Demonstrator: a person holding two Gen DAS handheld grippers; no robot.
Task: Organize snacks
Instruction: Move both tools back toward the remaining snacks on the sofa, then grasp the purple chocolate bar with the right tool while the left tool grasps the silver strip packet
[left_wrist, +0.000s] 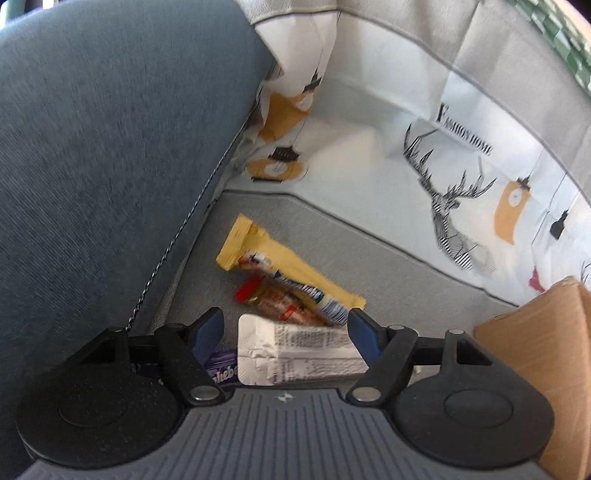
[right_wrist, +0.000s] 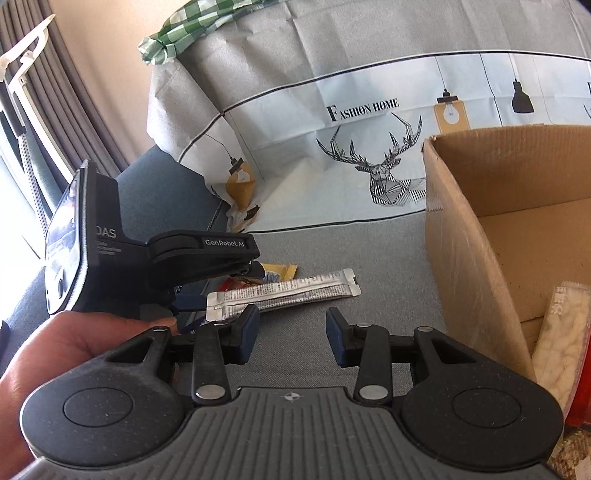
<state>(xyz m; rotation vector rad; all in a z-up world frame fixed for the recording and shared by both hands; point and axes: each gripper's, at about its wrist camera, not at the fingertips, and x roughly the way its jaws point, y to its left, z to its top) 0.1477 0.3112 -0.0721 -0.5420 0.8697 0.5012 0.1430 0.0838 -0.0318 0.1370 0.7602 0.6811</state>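
Observation:
Several snacks lie on the grey sofa seat: a silver foil packet (left_wrist: 295, 350) with black print, a yellow-wrapped bar (left_wrist: 273, 258), a small red and brown snack (left_wrist: 273, 295) and a purple wrapper (left_wrist: 221, 371). My left gripper (left_wrist: 286, 332) is open, its jaws either side of the silver packet, just above it. In the right wrist view the silver packet (right_wrist: 280, 293) lies ahead with the left gripper (right_wrist: 221, 280) over its left end. My right gripper (right_wrist: 291, 332) is open and empty, near the packet. A cardboard box (right_wrist: 461, 240) at the right holds a pale snack bag (right_wrist: 565, 332).
A blue-grey cushion (left_wrist: 110, 147) rises at the left. A deer-print cover (right_wrist: 369, 147) drapes the sofa back. The box corner (left_wrist: 535, 350) is close to the right of my left gripper. A green checked cloth (right_wrist: 184, 29) lies on top of the backrest.

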